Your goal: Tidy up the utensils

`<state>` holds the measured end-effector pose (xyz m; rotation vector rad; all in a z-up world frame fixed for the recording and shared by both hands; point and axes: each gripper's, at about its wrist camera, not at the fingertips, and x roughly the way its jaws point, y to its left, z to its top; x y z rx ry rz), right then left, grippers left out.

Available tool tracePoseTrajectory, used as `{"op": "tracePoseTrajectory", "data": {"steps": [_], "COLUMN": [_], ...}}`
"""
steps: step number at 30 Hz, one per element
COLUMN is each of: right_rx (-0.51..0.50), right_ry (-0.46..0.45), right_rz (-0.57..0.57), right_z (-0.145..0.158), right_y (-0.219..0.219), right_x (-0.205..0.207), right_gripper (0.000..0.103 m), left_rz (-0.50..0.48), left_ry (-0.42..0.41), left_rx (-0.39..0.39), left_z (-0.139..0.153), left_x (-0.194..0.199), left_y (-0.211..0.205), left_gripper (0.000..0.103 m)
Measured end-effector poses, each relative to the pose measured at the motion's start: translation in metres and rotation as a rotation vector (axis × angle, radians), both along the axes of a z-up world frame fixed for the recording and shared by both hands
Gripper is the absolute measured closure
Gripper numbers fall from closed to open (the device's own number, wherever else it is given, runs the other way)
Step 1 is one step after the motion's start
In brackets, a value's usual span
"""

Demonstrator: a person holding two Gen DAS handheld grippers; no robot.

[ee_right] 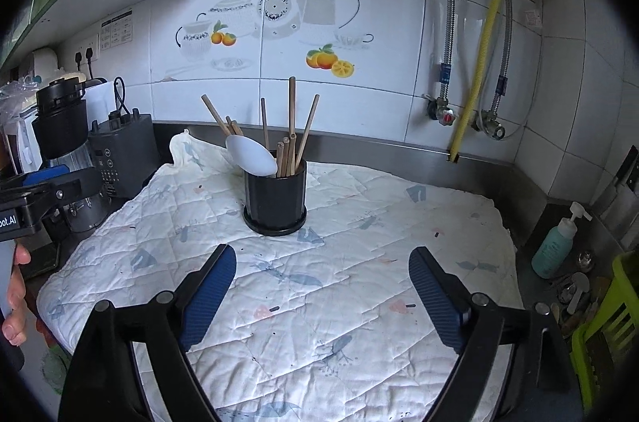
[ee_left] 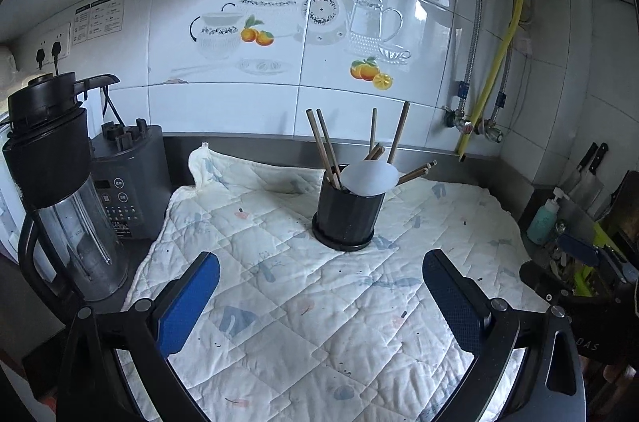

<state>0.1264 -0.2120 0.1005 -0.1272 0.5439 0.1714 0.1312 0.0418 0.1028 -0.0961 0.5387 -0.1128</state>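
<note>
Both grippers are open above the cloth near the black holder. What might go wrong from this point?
1. The chopsticks lean outward in the black holder; a bump from the right gripper might tip it.
2. The holder stands on a wrinkled quilted cloth, so it may wobble.
3. The white spoon overhangs the rim and could fall out.

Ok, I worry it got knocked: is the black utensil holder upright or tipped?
Upright. The black holder sits flat on its base on the quilted cloth, with chopsticks and a white spoon sticking up out of it.
</note>
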Motion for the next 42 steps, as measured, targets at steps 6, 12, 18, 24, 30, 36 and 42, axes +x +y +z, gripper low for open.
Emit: {"op": "tracePoseTrajectory", "data": {"steps": [6, 12, 18, 24, 30, 36, 42], "right_rx": [0.045, 0.052, 0.063, 0.067, 0.065, 0.066, 0.065], "right_ry": [0.013, 0.026, 0.023, 0.023, 0.016, 0.018, 0.020], "right_rz": [-0.009, -0.029, -0.033, -0.025, -0.020, -0.021, -0.023], "right_z": [-0.011, -0.016, -0.014, -0.013, -0.011, -0.011, -0.011], "right_y": [-0.005, -0.009, -0.010, -0.010, -0.009, -0.009, -0.010], "right_x": [-0.006, -0.007, -0.007, -0.007, -0.008, -0.008, -0.008], "right_gripper": [0.006, 0.006, 0.006, 0.006, 0.006, 0.005, 0.005], "left_rz": [0.006, 0.018, 0.020, 0.015, 0.011, 0.015, 0.023], "left_ry": [0.038, 0.058, 0.053, 0.055, 0.061, 0.071, 0.069], "left_rx": [0.022, 0.023, 0.052, 0.072, 0.080, 0.084, 0.082], "left_z": [-0.008, -0.010, -0.010, -0.010, -0.011, -0.014, -0.014], "left_x": [-0.003, -0.001, -0.002, -0.002, -0.001, 0.001, 0.000], "left_y": [-0.002, -0.003, -0.008, -0.012, -0.016, -0.015, -0.012], "left_gripper": [0.000, 0.000, 0.000, 0.000, 0.000, 0.000, 0.000]}}
